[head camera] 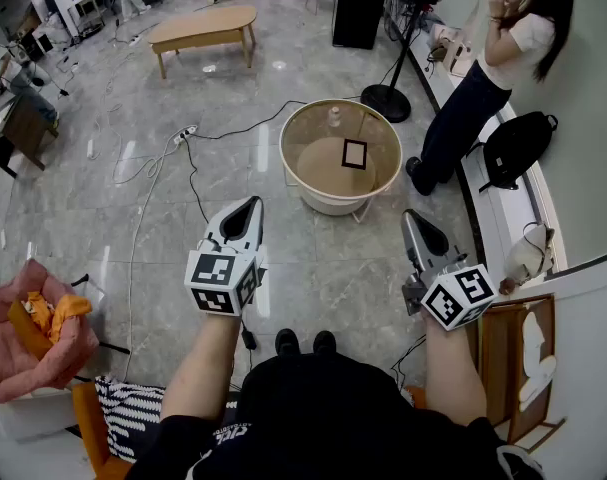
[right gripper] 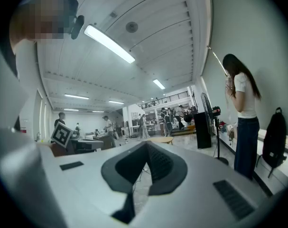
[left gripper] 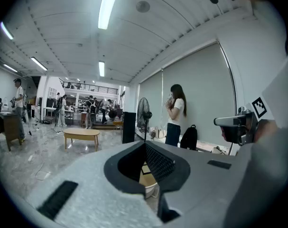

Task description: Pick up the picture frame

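A small black picture frame (head camera: 354, 154) lies flat on the round beige table (head camera: 301, 123) ahead of me in the head view. A slice of that table (left gripper: 148, 183) shows through the left jaws' gap in the left gripper view. My left gripper (head camera: 251, 205) is held level well short of the table, shut with nothing in it. My right gripper (head camera: 410, 217) is also short of the table, to its right, shut and empty. In both gripper views the jaw tips (left gripper: 144, 145) (right gripper: 144, 145) meet.
A person (head camera: 488, 68) stands at the right by a bench with a black backpack (head camera: 513, 148). A floor fan (head camera: 388, 96) stands behind the table. Cables run over the tiled floor on the left. A low wooden table (head camera: 203, 30) is further back. A pink bin (head camera: 33, 343) sits near left.
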